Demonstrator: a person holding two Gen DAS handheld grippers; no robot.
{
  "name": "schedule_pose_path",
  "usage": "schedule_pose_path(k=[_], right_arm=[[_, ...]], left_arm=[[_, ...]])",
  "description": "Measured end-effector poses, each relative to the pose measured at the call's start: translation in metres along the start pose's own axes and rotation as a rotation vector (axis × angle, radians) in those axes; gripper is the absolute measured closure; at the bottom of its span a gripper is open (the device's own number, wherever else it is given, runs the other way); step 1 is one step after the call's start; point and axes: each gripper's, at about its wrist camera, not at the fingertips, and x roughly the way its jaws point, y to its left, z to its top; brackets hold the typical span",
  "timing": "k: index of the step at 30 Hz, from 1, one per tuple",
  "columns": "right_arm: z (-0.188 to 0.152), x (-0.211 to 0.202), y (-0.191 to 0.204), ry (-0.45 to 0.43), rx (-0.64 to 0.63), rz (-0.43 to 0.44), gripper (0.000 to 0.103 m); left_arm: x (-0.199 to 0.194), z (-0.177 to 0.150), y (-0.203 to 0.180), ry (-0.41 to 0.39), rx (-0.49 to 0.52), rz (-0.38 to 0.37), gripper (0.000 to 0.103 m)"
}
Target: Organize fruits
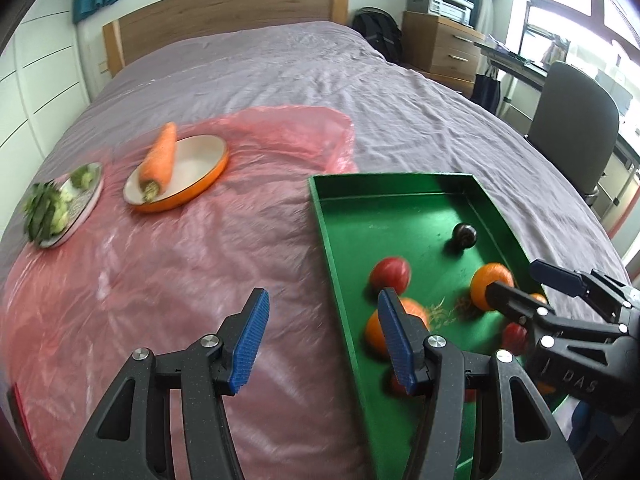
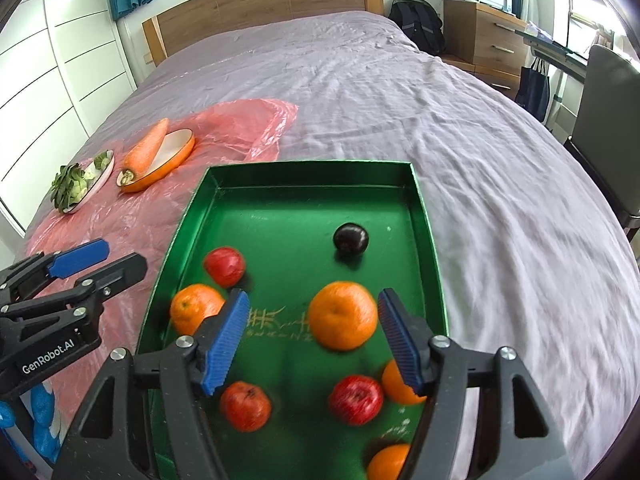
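Over the green tray (image 2: 428, 240) on the bed, your right tongs (image 2: 312, 340) hang spread and empty — the big orange (image 2: 343, 315) sits just ahead, between the pads. Left tongs (image 1: 324, 340) — spread too, empty — straddle the tray's left wall, farther off.

"GenRobot.AI" on left hand-held gripper (image 2: 94, 266)

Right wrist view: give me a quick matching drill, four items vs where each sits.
Items:
1. carrot
2. dark plum
3. leafy greens
4. green tray

Places:
A. far part of the tray, alone
B. on the grey bedsheet, beside the pink plastic
C. lying across the orange-rimmed dish
D. on the pale plate at far left

Pairs: 1-C, 2-A, 3-D, 4-B
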Motion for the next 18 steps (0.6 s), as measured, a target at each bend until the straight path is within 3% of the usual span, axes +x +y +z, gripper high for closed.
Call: schedule_pose_path(k=[18], right_arm=[[-0.032,-0.029,0.057,-0.043,-0.067,0.007,0.0]], left_arm=[[-0.037,-0.056,0.04,-0.032,-0.04,0.075,0.042]])
